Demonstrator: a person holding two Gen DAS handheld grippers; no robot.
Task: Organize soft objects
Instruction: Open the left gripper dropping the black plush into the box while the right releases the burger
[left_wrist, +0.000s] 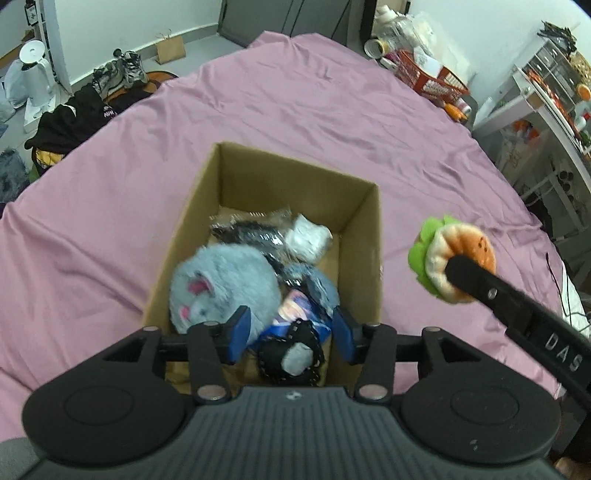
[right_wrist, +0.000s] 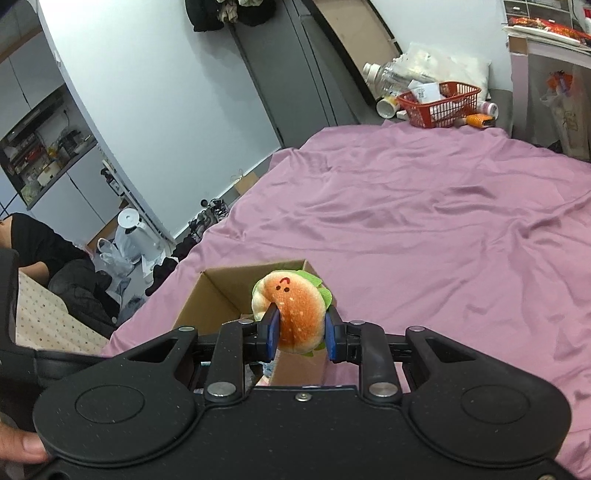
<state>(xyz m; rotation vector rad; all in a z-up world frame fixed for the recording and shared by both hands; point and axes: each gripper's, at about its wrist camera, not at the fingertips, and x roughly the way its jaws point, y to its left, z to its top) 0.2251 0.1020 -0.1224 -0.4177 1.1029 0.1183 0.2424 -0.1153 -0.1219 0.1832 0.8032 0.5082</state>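
An open cardboard box (left_wrist: 358, 236) stands on the pink bedsheet (left_wrist: 295, 122). Inside lie a grey plush mouse (left_wrist: 221, 284), a blue plush toy (left_wrist: 306, 314), a white soft item (left_wrist: 308, 238) and a plastic-wrapped dark item (left_wrist: 251, 230). My left gripper (left_wrist: 291, 332) hovers open over the box's near end, nothing between its blue pads. A burger plush (right_wrist: 295, 314) with green lettuce is held in the air by my right gripper (right_wrist: 301, 334), shut on it. In the left wrist view the burger plush (left_wrist: 454, 258) hangs right of the box, above the sheet. The box (right_wrist: 221, 295) lies just beyond it.
A red basket (right_wrist: 439, 103) with bottles and clutter sits at the bed's far edge. Shelves (left_wrist: 546, 92) stand to the right. Shoes (left_wrist: 122, 70) and dark clothes (left_wrist: 70, 118) lie on the floor left of the bed. A person in black (right_wrist: 37, 240) sits at the left.
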